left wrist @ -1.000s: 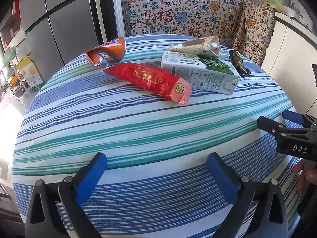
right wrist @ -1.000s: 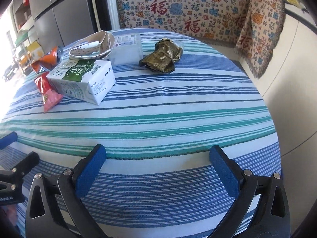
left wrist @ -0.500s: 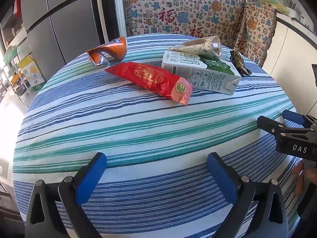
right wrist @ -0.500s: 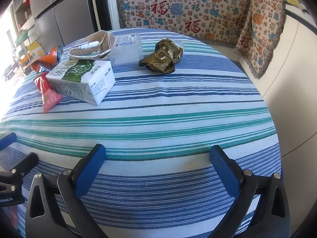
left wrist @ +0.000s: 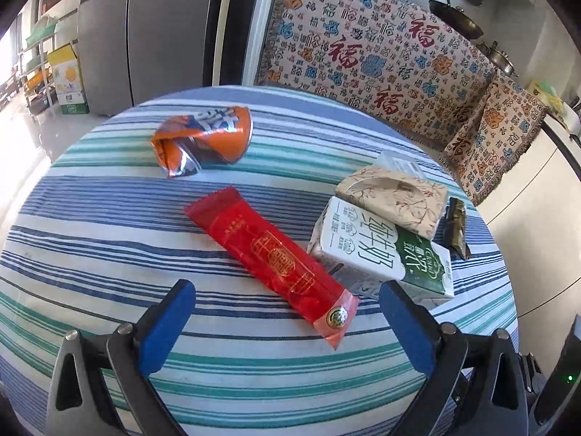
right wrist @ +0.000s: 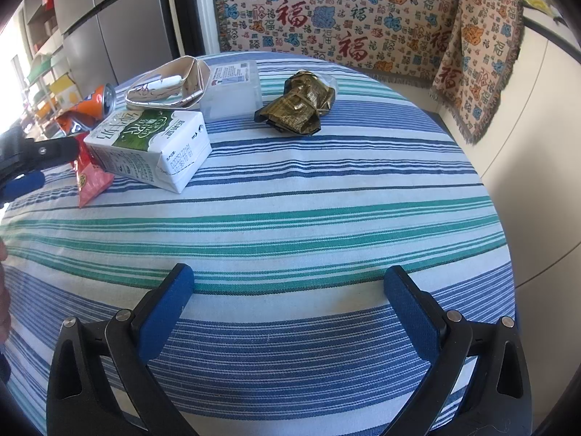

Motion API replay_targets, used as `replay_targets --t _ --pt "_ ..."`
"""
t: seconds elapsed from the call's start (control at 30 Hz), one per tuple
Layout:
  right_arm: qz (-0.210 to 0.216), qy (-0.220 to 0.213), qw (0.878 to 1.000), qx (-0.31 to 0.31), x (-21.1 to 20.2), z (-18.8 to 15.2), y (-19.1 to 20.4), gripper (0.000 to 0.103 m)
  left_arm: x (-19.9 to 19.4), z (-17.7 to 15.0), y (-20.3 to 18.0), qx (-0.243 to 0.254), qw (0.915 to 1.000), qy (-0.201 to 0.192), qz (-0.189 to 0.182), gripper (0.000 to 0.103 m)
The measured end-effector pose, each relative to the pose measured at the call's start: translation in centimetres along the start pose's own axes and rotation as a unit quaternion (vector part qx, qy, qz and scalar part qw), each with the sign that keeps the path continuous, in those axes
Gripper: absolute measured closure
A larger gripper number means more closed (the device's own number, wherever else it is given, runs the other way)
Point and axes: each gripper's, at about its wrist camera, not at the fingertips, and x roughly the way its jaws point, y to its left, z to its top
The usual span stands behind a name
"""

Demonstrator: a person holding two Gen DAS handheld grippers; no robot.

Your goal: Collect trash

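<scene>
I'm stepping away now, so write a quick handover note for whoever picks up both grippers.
Left gripper: open, empty, hovering at the near end of the red wrapper.
Right gripper: open, empty, over bare tablecloth.
On the table: crushed orange can, red wrapper, milk carton with a squashed paper box behind it, clear plastic box, dark green wrapper.
Done: nothing picked up. No bin is in view.
Left: collect all the pieces; the red wrapper looks like the likely first grab.
</scene>
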Motion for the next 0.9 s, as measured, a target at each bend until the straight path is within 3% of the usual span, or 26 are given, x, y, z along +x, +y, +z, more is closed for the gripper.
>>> replay_targets --t 0.17,0.33,0.43,0.53,0.6,0.77,0.8,0.83,0.9 --pt "0.0 0.0 1.0 0.0 0.0 0.0 0.0 0.0 1.6 -1.9 -0.8 0.067 0.9954 0.006 0.069 0.0" --pt "0.0 0.0 1.0 0.0 0.1 0.0 0.0 0.0 -0.3 -3.2 3.7 0.068 0.9946 0.024 0.075 0.0" --pt "0.0 0.0 1.0 0.0 0.0 -0.1 0.0 0.0 -1.3 -3.6 4.9 0.083 0.9949 0.034 0.046 0.0" --pt "0.0 0.0 1.0 0.0 0.0 -0.1 0.0 0.0 -1.4 -2.8 3.8 0.078 0.9963 0.033 -0.016 0.0" --pt "0.0 0.0 1.0 0.0 0.0 -0.1 0.1 0.0 -0.9 -1.9 2.6 0.073 0.9961 0.033 -0.037 0.0" --pt "0.0 0.0 1.0 0.0 0.1 0.0 0.0 0.0 2.3 -0.3 -0.5 0.106 0.9937 0.033 0.011 0.004" --pt "0.0 0.0 1.0 0.0 0.0 -0.1 0.0 0.0 2.5 -0.1 -0.7 0.115 0.9929 0.029 0.008 0.018" --pt "0.0 0.0 1.0 0.0 0.1 0.0 0.0 0.0 2.3 -0.1 -1.0 0.127 0.9915 0.024 0.007 0.042" --pt "0.0 0.0 1.0 0.0 0.1 0.0 0.0 0.0 1.9 -0.2 -1.1 0.142 0.9896 0.025 -0.001 0.072"
